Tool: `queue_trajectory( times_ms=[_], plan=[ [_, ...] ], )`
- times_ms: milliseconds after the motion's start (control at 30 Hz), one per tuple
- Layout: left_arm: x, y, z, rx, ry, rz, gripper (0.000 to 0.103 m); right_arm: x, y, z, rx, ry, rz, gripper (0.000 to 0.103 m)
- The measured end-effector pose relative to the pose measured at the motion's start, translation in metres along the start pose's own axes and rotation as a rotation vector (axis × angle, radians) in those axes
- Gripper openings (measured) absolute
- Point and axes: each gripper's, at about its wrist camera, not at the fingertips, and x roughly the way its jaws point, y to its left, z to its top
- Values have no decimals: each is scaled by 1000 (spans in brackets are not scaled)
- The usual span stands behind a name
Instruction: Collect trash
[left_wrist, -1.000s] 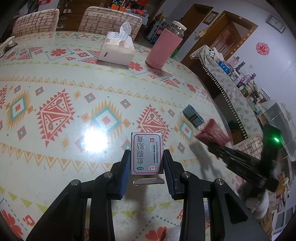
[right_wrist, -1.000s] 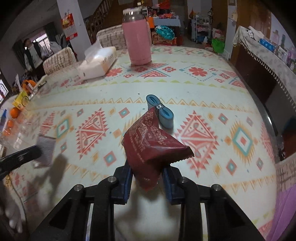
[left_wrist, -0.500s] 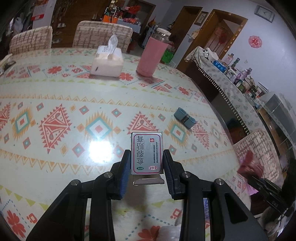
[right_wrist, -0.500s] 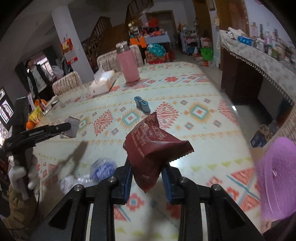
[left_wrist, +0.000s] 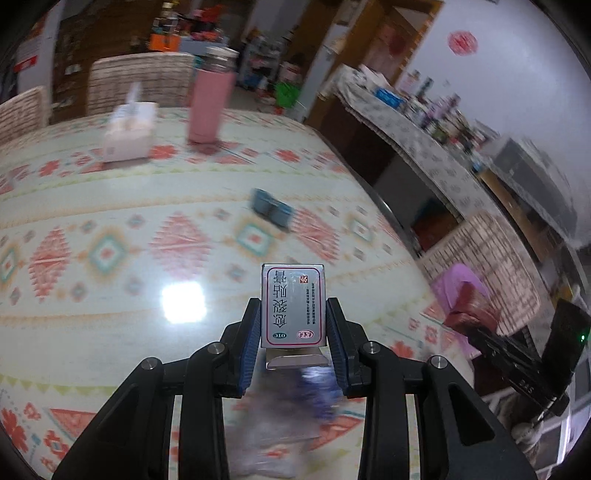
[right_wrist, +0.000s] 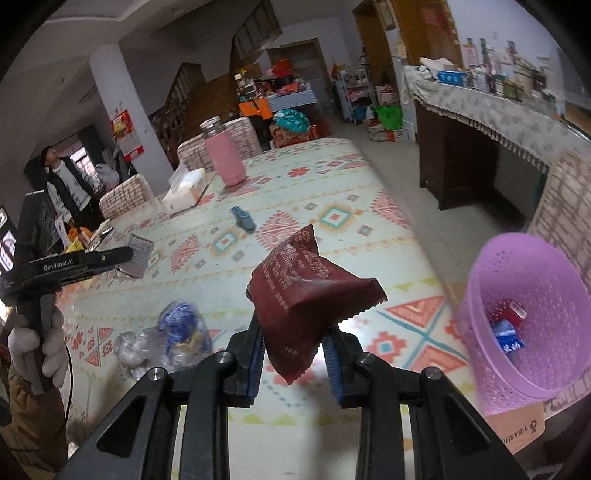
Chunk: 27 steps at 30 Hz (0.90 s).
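Note:
My left gripper (left_wrist: 293, 325) is shut on a small white medicine box (left_wrist: 293, 304) with red print, held above the patterned table (left_wrist: 110, 206). My right gripper (right_wrist: 293, 343) is shut on a dark red snack wrapper (right_wrist: 303, 291), lifted over the table's near edge. A purple perforated trash basket (right_wrist: 532, 317) stands to the right of the table, with a red and a blue piece of trash inside. In the left wrist view the right gripper (left_wrist: 476, 325) carries the wrapper (left_wrist: 471, 310) in front of the basket (left_wrist: 448, 284). In the right wrist view the left gripper (right_wrist: 135, 254), held by a gloved hand, grips the box (right_wrist: 136, 256).
A crumpled clear plastic bag with a blue bundle (right_wrist: 173, 332) lies near the table's front. A blue object (right_wrist: 243, 218), a tissue box (right_wrist: 184, 190) and a pink flask (right_wrist: 223, 155) stand farther back. Chairs ring the table. A person (right_wrist: 64, 184) stands at the far left. A long sideboard (right_wrist: 498, 125) runs along the right.
Both grippers have drawn back and up from the table towards its right front corner, each keeping its hold. The purple basket has come into the right wrist view.

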Motion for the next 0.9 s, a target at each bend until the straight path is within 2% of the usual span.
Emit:
queue_trajectory(
  times_ms=[267,400,433,467,500,533,567,767,900],
  plan=[
    [38,-83,11,126,55,-76,33,-33,-58,0,87,-50,-55,24],
    [53,-110,11,152,73,-112,33,-32,-73,-3,93,-24,-45,24],
    [55,-114,9,154,77,-114,33,-29,-73,-6,80,-4,-43,29],
    [57,-116,8,153,82,-117,33,-25,-72,-8,71,16,-39,45],
    [57,-117,7,150,87,-119,33,-20,-70,-11,60,45,-18,54],
    [58,-119,4,148,92,-119,33,-16,-68,-14,49,58,2,68],
    [59,-120,3,148,94,-116,33,-12,-61,-18,23,72,21,75],
    [59,-122,-3,154,102,-90,33,18,-33,-41,-110,162,-57,84],
    [59,-122,-4,156,102,-91,33,28,-31,-47,-125,165,-68,91]
  ],
)
